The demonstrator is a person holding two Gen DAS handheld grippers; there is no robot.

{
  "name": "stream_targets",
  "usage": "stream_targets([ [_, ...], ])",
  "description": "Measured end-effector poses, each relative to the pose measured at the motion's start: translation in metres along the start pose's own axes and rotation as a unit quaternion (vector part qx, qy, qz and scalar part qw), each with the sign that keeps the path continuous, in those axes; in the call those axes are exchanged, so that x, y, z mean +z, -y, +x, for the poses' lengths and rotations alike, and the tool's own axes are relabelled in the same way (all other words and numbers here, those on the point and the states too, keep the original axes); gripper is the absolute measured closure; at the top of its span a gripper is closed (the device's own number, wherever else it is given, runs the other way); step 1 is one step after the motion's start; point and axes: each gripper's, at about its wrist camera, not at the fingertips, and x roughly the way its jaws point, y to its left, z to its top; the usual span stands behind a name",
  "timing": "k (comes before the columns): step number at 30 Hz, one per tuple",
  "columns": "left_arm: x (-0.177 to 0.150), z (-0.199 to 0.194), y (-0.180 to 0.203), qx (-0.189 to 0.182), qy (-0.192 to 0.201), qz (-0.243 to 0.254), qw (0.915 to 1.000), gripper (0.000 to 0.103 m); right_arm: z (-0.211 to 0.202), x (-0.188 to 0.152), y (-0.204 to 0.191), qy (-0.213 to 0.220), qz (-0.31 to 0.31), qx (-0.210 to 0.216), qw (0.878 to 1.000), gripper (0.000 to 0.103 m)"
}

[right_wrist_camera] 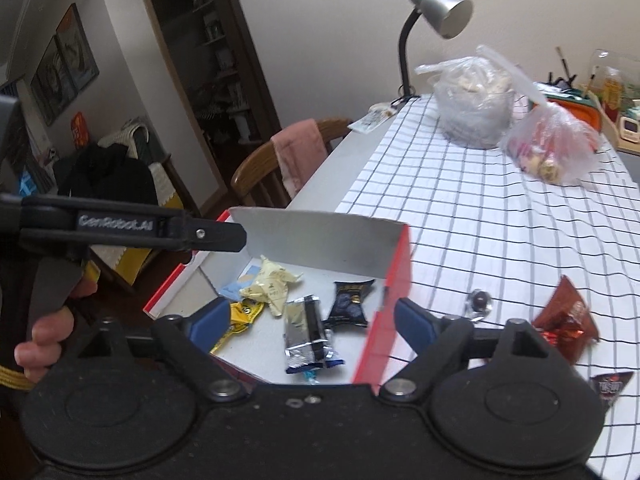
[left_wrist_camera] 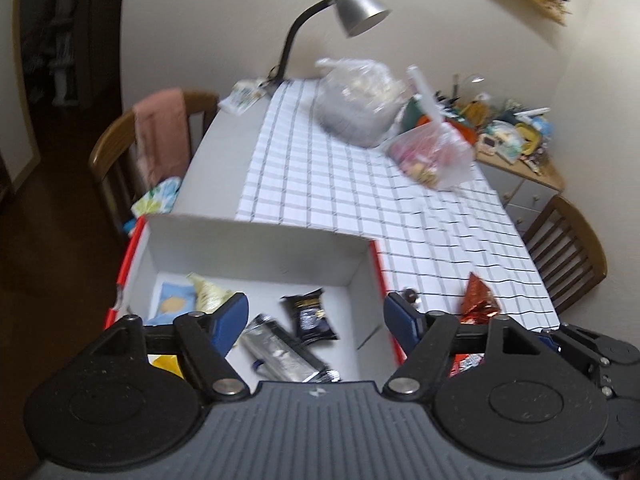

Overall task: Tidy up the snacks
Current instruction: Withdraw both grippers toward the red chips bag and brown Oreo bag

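Open box [right_wrist_camera: 320, 240], white inside, red outside: holds a silver-and-black bar wrapper [right_wrist_camera: 306, 332], a black packet [right_wrist_camera: 350, 304], a cream wrapper [right_wrist_camera: 272, 282], a yellow packet [right_wrist_camera: 240, 314] and a pale blue packet [left_wrist_camera: 172, 300]. On the checked cloth just right of it: a small dark wrapped sweet [right_wrist_camera: 479, 301], a red foil pouch [right_wrist_camera: 568, 320].

Dark packet [right_wrist_camera: 610, 388] behind right claw [right_wrist_camera: 314, 322]

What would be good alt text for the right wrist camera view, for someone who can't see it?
The open right gripper hovers empty over a white box with red sides holding several wrapped snacks, including a black packet and a silver bar. To its right, on the checked tablecloth, lie a red-brown packet and a small wrapped candy; two plastic bags sit behind.
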Motion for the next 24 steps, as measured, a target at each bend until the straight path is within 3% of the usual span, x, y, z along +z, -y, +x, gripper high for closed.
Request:
stream_targets([
  [4, -0.01, -0.001, 0.028, -0.013, 0.008, 0.021, 0.9997, 0.026, -0.017, -0.009, 0.023, 0.005, 0.01, -0.006, 1.0, 0.012],
  [7, -0.019, 0.0, 0.05, -0.021, 0.014, 0.036, 0.999, 0.026, -0.031, -0.018, 0.043, 0.007, 0.016, -0.017, 1.0, 0.002],
  [15, -0.039, 0.018, 0.097, -0.051, 0.0, 0.037, 0.998, 0.021, -0.059, -0.041, 0.1, -0.003, 0.033, -0.048, 0.998, 0.001],
  [20, -0.049, 0.034, 0.125, -0.067, -0.01, 0.032, 0.9972, 0.004, -0.068, -0.057, 0.137, -0.016, 0.041, -0.072, 0.996, 0.001],
  [24, -0.056, 0.055, 0.15, -0.062, -0.03, 0.027, 0.9973, 0.001, -0.069, -0.067, 0.166, -0.026, 0.031, -0.1, 0.994, 0.001],
])
